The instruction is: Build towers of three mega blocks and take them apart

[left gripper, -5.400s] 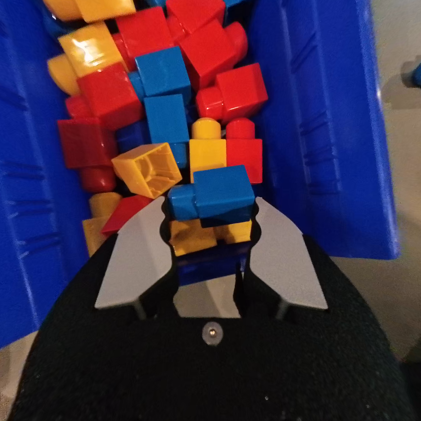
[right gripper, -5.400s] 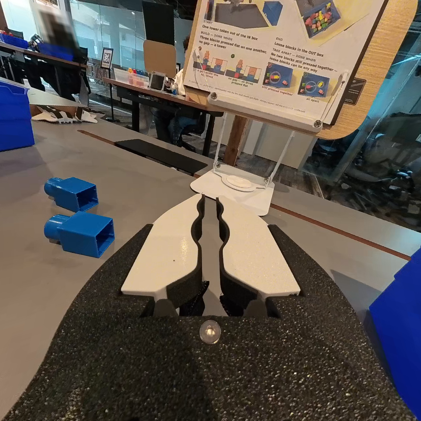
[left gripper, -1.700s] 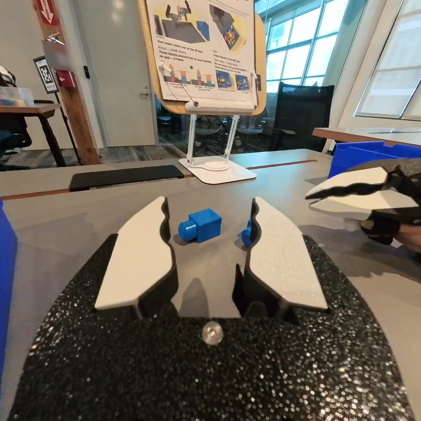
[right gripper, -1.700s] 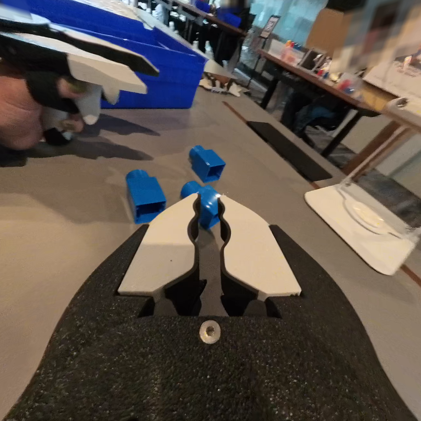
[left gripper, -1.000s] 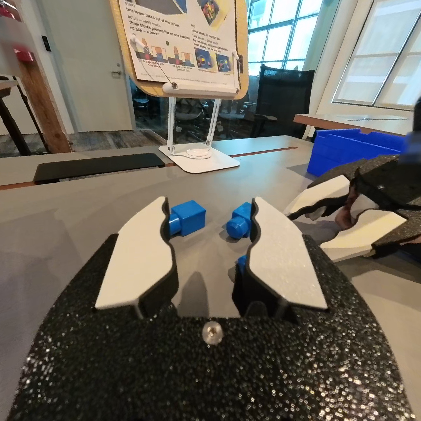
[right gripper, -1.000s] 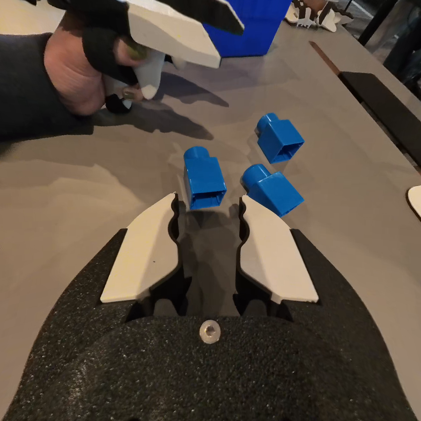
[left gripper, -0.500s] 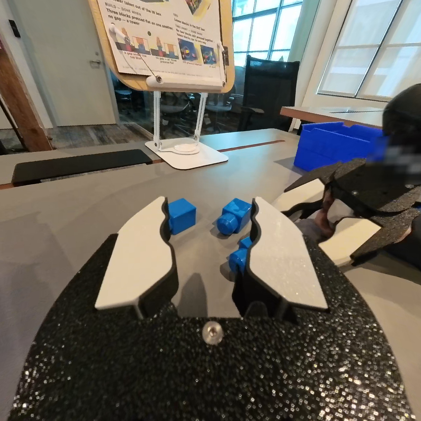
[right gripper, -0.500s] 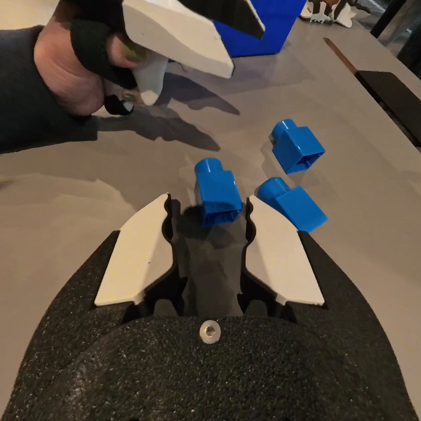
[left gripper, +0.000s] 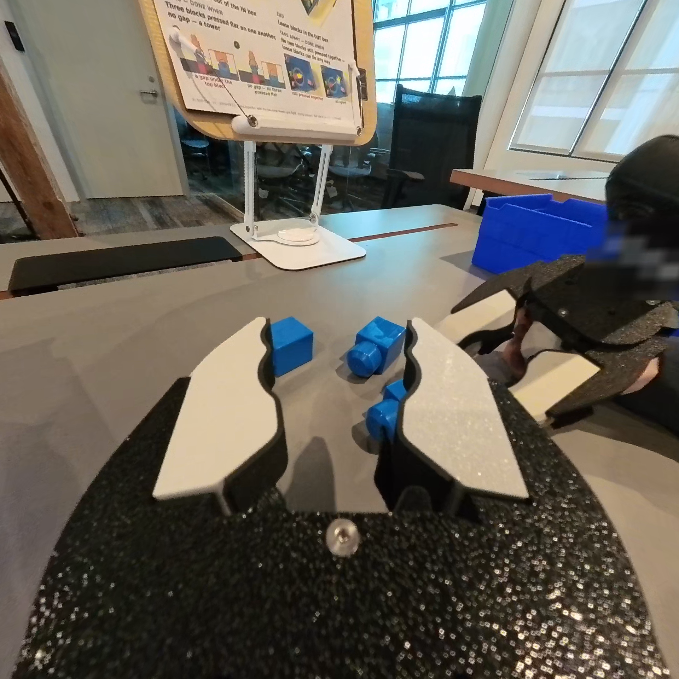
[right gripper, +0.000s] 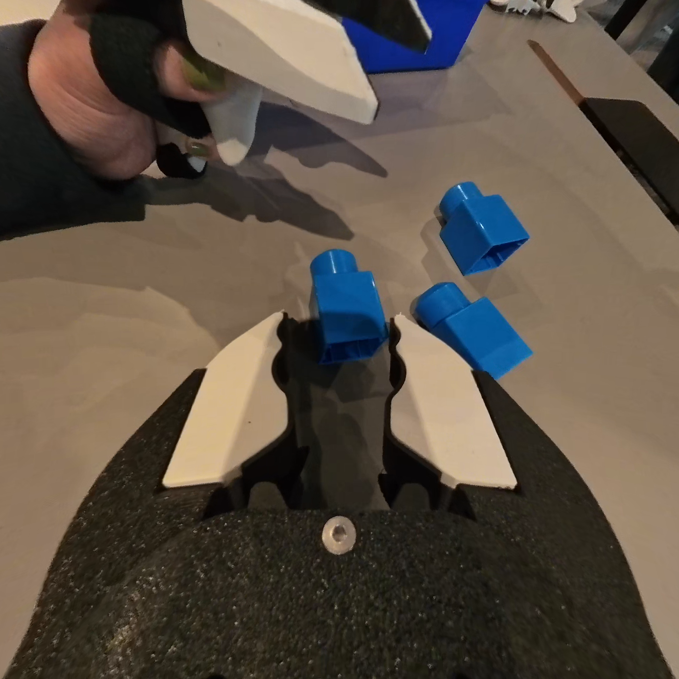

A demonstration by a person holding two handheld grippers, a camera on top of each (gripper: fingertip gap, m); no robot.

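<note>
Seen from your right wrist, your left hand [right gripper: 92, 106] sat at the far left, wrapped round the handle of the left gripper [right gripper: 323, 73], which hung above the table [right gripper: 147, 294] with its fingers pointing right. Your own left wrist view showed that gripper [left gripper: 336, 338] spread wide and holding nothing.

Next across, the near block [right gripper: 347, 312] lay on its side, stud away from you, hollow end between the tips of your right gripper [right gripper: 338, 319]. Its jaws stood apart; the right tip looked to be just touching the block's corner, though I could not be sure from this angle. The left tip was clear of it.

Just right of that finger lay the middle block [right gripper: 474, 330], stud up-left, also on its side. Farther back and right lay the far block [right gripper: 481, 231], hollow end toward you. None of the three was joined to another.

Behind your left gripper a blue bin [right gripper: 415, 47] stood at the table's far end. A black strip [right gripper: 639, 139] ran along the right edge.
</note>
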